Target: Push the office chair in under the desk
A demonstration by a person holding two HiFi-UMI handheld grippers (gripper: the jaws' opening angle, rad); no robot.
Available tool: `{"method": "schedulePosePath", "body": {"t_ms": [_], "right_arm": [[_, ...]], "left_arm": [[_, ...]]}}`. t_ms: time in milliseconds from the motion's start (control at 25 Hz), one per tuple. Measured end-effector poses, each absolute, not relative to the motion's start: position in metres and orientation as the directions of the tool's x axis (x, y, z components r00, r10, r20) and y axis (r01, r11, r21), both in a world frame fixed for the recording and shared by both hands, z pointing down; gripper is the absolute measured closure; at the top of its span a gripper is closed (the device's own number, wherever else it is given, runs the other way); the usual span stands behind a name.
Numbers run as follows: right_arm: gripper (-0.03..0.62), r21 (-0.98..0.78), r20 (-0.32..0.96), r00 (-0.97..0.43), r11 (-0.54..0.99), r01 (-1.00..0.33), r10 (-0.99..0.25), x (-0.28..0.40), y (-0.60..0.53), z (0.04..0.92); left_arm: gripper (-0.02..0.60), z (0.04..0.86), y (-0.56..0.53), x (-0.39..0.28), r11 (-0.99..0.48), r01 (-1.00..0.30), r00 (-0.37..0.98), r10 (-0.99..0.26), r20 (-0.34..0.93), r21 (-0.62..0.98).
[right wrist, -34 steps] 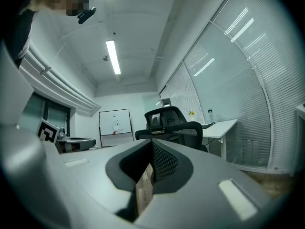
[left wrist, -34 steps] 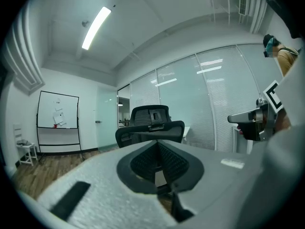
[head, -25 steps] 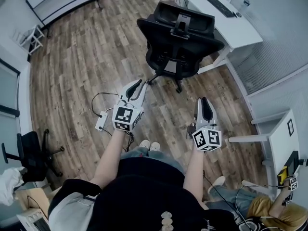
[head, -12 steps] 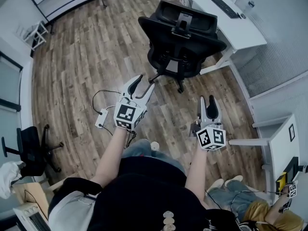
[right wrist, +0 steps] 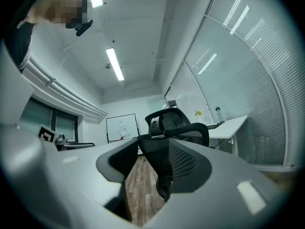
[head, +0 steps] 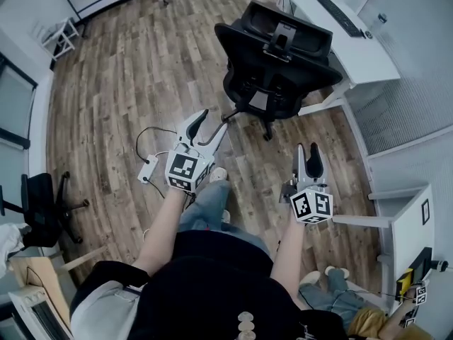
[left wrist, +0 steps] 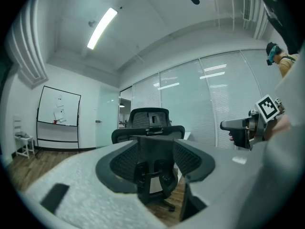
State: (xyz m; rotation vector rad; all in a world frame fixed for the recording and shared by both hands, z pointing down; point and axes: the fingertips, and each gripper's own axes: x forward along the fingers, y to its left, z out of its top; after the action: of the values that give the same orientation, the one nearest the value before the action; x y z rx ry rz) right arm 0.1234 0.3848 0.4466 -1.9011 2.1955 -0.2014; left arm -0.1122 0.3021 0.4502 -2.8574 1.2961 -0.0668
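Observation:
The black mesh office chair (head: 279, 62) stands on the wood floor with its back toward me, out from the white desk (head: 368, 55) at the upper right. My left gripper (head: 211, 123) hovers short of the chair's base, its jaws opening with nothing between them. My right gripper (head: 308, 151) is held to the right of it, jaws also opening and empty. In the left gripper view the chair (left wrist: 151, 128) shows ahead between the jaws. In the right gripper view the chair (right wrist: 176, 128) stands beside the desk (right wrist: 231, 124).
A keyboard (head: 341, 16) lies on the desk. A white power strip (head: 148, 173) with a black cable lies on the floor to my left. A second black chair (head: 42, 214) stands at far left. A white cabinet (head: 407, 218) and a seated person's legs (head: 340, 292) are at right.
Both grippers' jaws have spread apart from nearly closed. I have stepped forward, with one foot now ahead, and the chair sits a little nearer in view.

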Motion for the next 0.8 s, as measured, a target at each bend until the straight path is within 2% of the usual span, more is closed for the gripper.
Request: {"method": "schedulePosePath", "body": {"t_ms": [800], "right_arm": [[0.402,-0.257,-0.08,-0.118,0.135,-0.957,-0.99,0.149,0.266,0.458]], "left_arm": [[0.364,0.464,0.182,-0.082,-0.682,-0.731,0.68,-0.731,0.055,-0.027]]}}
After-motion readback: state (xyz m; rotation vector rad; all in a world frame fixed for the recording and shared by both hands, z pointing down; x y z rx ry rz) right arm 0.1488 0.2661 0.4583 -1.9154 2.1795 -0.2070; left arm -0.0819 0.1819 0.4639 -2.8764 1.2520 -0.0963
